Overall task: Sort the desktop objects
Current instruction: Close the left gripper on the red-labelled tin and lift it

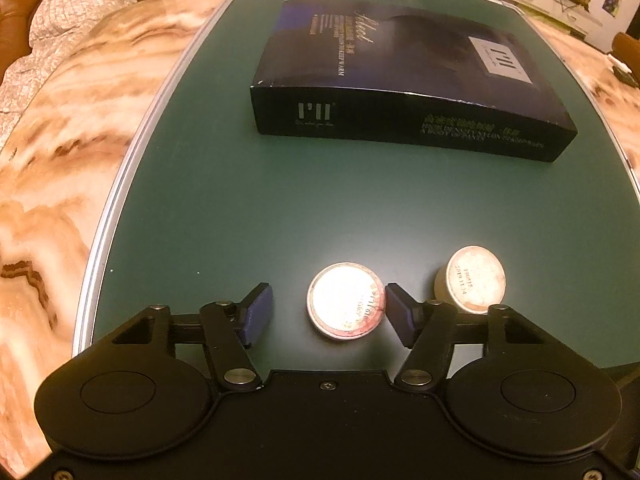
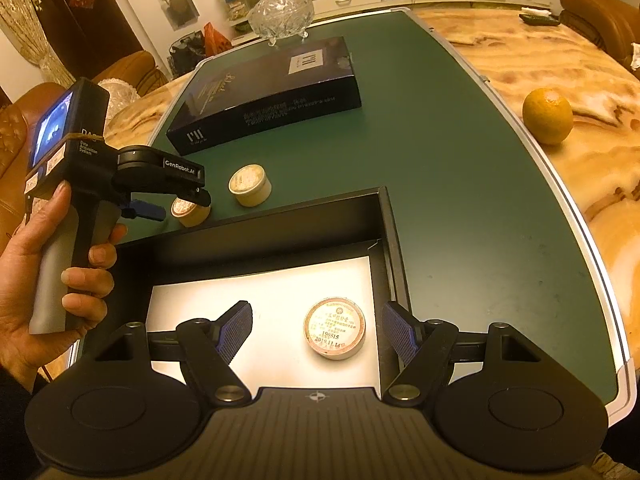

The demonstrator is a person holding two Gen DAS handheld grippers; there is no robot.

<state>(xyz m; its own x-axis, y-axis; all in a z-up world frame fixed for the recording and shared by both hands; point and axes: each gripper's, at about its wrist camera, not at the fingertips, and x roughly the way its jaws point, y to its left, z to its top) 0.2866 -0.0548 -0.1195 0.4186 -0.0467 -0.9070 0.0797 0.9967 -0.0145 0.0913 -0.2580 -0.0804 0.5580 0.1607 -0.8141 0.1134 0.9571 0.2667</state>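
Two small round tins lie on the green mat (image 1: 248, 208). My left gripper (image 1: 326, 310) is open around the nearer tin (image 1: 346, 300), its right pad touching the tin's rim; that tin also shows in the right wrist view (image 2: 188, 210). The second tin (image 1: 472, 280) sits just to the right, also in the right wrist view (image 2: 250, 184). My right gripper (image 2: 316, 330) is open above a black tray (image 2: 390, 240) with a white floor. A third tin (image 2: 334, 328) rests in the tray between the right fingers, untouched.
A large dark box (image 1: 400, 80) lies on the far half of the mat, also seen in the right wrist view (image 2: 268, 92). A glass bowl (image 2: 280, 12) stands behind it. An orange (image 2: 547, 115) sits on the marble table (image 2: 580, 160) to the right.
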